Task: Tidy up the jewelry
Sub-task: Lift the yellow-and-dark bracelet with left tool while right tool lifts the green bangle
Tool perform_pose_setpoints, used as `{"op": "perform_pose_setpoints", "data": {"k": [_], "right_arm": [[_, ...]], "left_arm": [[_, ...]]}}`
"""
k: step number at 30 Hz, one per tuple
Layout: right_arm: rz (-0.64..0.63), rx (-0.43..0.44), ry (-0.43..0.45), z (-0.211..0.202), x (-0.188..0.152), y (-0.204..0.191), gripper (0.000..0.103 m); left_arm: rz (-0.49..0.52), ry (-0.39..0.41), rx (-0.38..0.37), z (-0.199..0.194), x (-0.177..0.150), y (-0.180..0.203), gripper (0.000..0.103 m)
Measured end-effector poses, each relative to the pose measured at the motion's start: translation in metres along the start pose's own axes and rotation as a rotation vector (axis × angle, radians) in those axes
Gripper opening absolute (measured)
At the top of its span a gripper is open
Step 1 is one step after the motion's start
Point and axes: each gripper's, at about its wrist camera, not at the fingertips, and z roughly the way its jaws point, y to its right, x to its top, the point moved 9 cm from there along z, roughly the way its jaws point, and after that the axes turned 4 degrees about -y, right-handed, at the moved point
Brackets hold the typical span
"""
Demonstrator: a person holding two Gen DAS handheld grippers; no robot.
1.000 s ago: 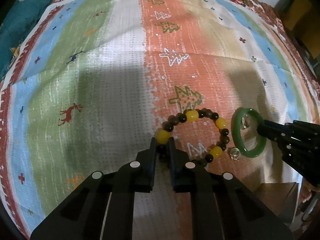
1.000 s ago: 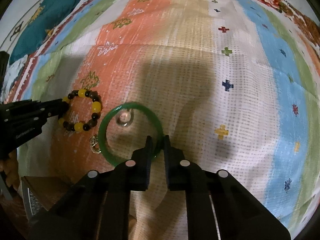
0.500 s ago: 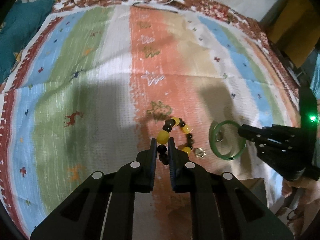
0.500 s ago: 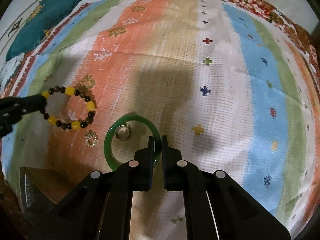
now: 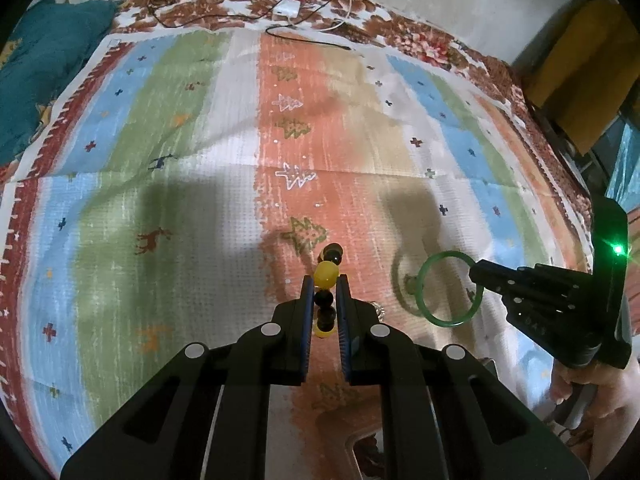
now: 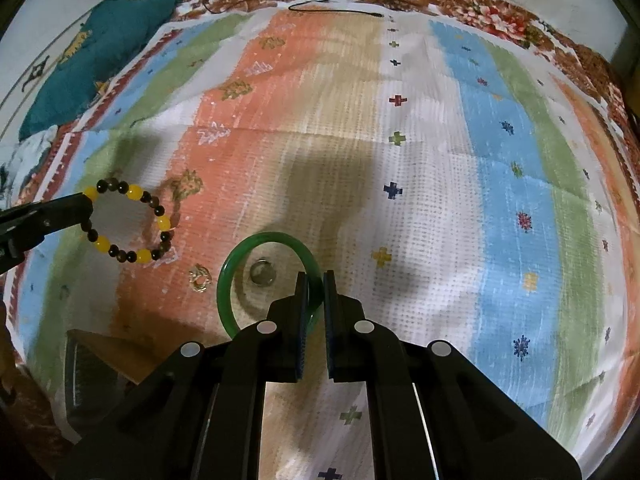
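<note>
Two small pieces left lying on the striped cloth [image 6: 420,160]: a gold ornate ring [image 6: 199,278] just beside the hanging bangle, and a silvery ring [image 6: 262,273] seen through the bangle's opening. Brown box corner [image 6: 108,354] at the near left edge of the right wrist view, partly hidden behind the black gripper body. Teal cushion [image 6: 100,52] far left, white charger and dark cables [image 5: 288,10] along the far floral border, yellow-brown furniture [image 5: 588,64] beyond the right edge.

Left gripper [image 5: 325,280] with fingers nearly closed, pinching the beaded bracelet [image 6: 128,220], lifted clear of the cloth; round glossy beads, yellow ones alternating with dark brown, strung in a loop hanging edge-on in the left wrist view. Right gripper [image 6: 316,280] likewise almost shut, clamped on the rim of the green bangle [image 6: 240,264], a smooth translucent hoop, held off the surface with its shadow below. Part of a hand [image 5: 600,392] visible behind the right gripper.

Cloth woven, coarse-textured, in orange, white, blue and green bands with small crosses, trees and deer, creased across the middle. Wide open fabric ahead and to the right, bare of objects up to the floral border.
</note>
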Motion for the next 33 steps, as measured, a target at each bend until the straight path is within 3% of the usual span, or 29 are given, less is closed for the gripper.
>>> {"op": "perform_pose_setpoints", "data": {"k": [23,33], "right_arm": [[-0.03,0.042,0.076,-0.038,-0.001,-0.018,0.009],[-0.036,0.052,0.097,-0.05,-0.005,-0.022,0.009]], "left_arm": [[-0.022,0.066,-0.01,-0.035,-0.003,0.01,0.01],[-0.018,0.097,-0.058,-0.053,-0.01,0.021,0.01]]}}
